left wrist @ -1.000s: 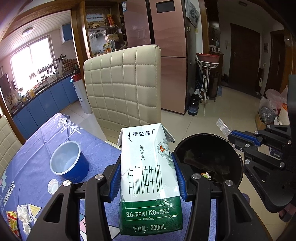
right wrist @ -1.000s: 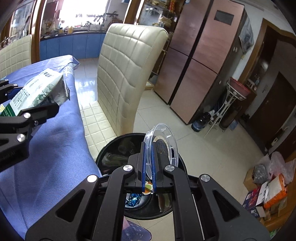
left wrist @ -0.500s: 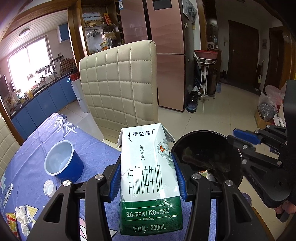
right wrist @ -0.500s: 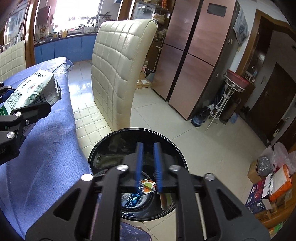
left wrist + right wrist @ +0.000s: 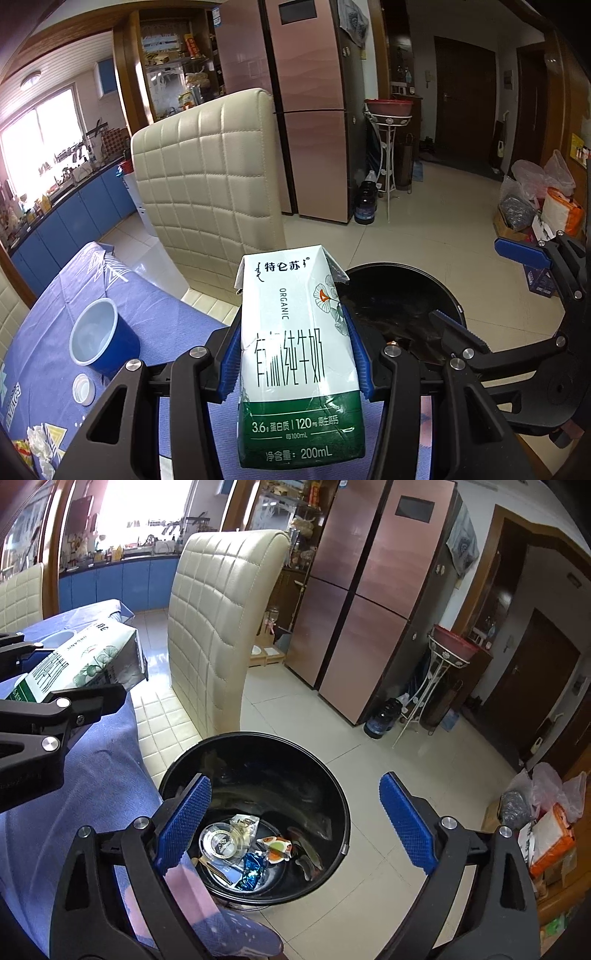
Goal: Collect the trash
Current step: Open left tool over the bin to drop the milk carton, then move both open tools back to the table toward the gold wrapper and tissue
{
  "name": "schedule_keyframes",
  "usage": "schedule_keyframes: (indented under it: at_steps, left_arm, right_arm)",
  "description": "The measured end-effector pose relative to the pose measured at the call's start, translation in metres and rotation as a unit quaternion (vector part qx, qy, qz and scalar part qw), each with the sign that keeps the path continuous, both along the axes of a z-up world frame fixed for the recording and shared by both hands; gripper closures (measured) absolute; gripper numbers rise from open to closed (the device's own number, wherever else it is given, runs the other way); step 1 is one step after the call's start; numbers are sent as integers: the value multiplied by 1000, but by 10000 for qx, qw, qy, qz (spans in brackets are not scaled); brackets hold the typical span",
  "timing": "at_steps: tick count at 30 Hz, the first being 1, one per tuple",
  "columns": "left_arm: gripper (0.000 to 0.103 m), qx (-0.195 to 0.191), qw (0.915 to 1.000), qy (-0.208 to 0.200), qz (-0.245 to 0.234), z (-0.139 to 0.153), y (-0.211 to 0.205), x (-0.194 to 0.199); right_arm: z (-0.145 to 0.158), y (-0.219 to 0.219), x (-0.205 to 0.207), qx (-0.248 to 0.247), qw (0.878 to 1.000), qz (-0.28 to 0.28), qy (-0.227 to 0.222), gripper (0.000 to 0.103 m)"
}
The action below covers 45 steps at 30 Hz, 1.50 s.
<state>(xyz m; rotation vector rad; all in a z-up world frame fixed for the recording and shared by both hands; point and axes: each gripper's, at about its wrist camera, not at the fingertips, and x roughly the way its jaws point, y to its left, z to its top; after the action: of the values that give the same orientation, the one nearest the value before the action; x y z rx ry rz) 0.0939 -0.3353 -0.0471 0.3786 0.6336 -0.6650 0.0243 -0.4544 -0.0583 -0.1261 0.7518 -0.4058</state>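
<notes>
My left gripper point(image 5: 295, 354) is shut on a white and green milk carton point(image 5: 297, 354), held upright above the table edge beside the black trash bin point(image 5: 417, 295). The carton point(image 5: 81, 661) also shows at the left of the right wrist view. My right gripper point(image 5: 295, 819) hangs over the bin point(image 5: 332, 775), its jaws opening wide with nothing between them. A clear round plastic lid point(image 5: 221, 843) lies inside the bin among wrappers. In the left wrist view the right gripper point(image 5: 480, 288) shows at the right.
A blue cup point(image 5: 99, 339), a small white cap point(image 5: 83, 384) and crumpled tissue point(image 5: 40, 443) sit on the blue tablecloth point(image 5: 48, 314). A cream padded chair point(image 5: 210, 192) stands behind the bin. Bags and boxes point(image 5: 543, 830) lie on the floor at the right.
The right gripper went from shut on the clear lid to wide open, and the lid dropped into the bin. The left gripper still grips the carton and has shifted slightly.
</notes>
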Motion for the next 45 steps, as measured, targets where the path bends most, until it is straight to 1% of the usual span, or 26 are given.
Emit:
schedule_keyframes:
  at_steps: [11, 15, 17, 18, 19, 22, 26, 31, 35, 40, 45]
  left_arm:
    - [55, -46, 9986, 35, -525, 0, -37, -12]
    - [53, -65, 9979, 95, -633, -3, -48, -12]
    - [42, -104, 9974, 111, -698, -3, -51, -12]
    - [33, -124, 9974, 52, -714, -3, -53, -13]
    - [29, -134, 9975, -54, -695, -2, -54, -15]
    - [28, -136, 9969, -170, -753, -1, -57, -18]
    - [28, -110, 9970, -166, -747, -2, -54, -20]
    - [28, -86, 9984, -143, -541, -1, -35, -15]
    - [28, -95, 9993, -204, -298, 4, -12, -8]
    - [28, -128, 9995, -225, 174, 10, 26, 7]
    - [28, -120, 9973, -250, 681, 12, 67, 20]
  right_arm:
    - [4, -15, -21, 54, 9993, -365, -62, 11]
    - [5, -18, -27, -8, 9988, -473, -87, 11]
    - [5, -19, -29, -38, 9986, -520, -98, 11]
    - [4, -20, -30, -27, 9984, -551, -104, 11]
    - [3, -22, -31, -3, 9982, -589, -94, 11]
    - [1, -25, -33, 12, 9978, -653, -69, 11]
    - [1, -23, -31, 27, 9978, -657, -40, 11]
    - [6, -15, -21, 40, 9986, -517, -67, 11]
    - [12, -1, -8, 44, 9995, -277, -124, 11]
    - [19, 23, 15, 102, 9997, 97, -185, 11]
    - [21, 56, 38, 122, 9981, 570, -198, 12]
